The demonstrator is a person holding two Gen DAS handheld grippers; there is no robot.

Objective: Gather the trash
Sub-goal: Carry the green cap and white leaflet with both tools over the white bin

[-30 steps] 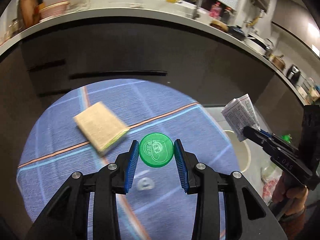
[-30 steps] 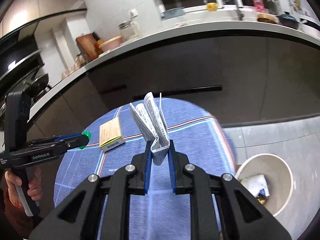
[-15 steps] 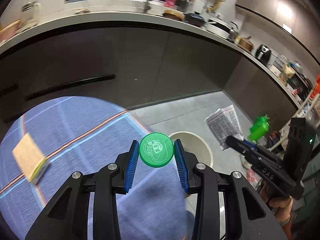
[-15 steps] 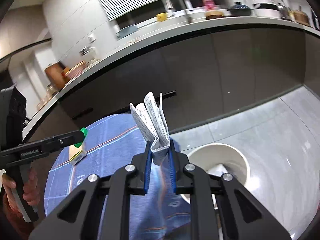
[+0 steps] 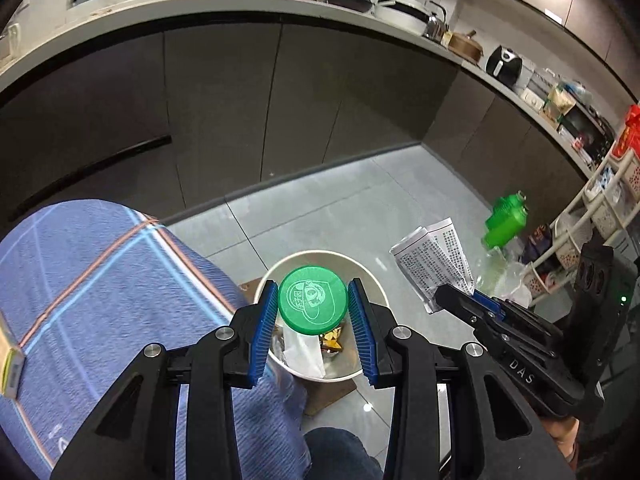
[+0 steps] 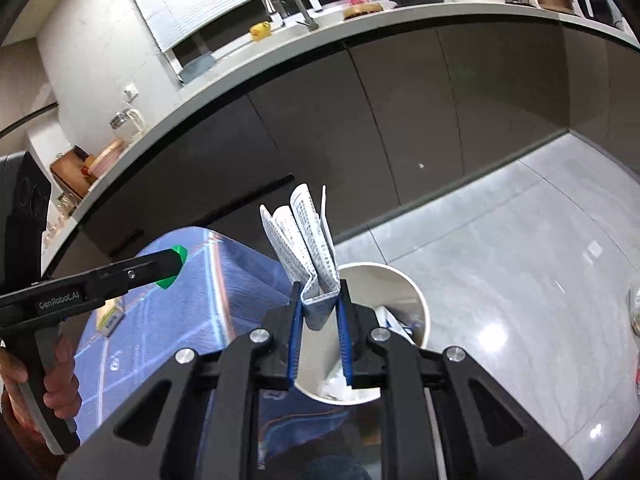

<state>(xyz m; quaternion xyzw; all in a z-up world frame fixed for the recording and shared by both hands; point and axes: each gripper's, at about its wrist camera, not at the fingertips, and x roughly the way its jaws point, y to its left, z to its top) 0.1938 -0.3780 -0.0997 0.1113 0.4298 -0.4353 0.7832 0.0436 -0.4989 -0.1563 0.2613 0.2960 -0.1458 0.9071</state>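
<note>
My left gripper (image 5: 313, 303) is shut on a round green lid (image 5: 312, 300) and holds it above the white trash bin (image 5: 374, 284) on the floor. The bin holds paper and wrappers. My right gripper (image 6: 319, 304) is shut on a folded printed paper (image 6: 308, 240) and holds it over the bin (image 6: 416, 300). The right gripper with its paper (image 5: 434, 260) shows at the right of the left wrist view. The left gripper with the green lid (image 6: 174, 266) shows at the left of the right wrist view.
A table with a blue plaid cloth (image 5: 100, 280) stands left of the bin, with a small tan box (image 5: 10, 364) on it. Dark kitchen cabinets (image 5: 280, 100) stand behind. A green bottle (image 5: 505, 220) and a wire rack (image 5: 600, 208) are at the right.
Both grippers have swung right, away from the table and over the trash bin, each still holding its item. The bin is now directly beneath both.
</note>
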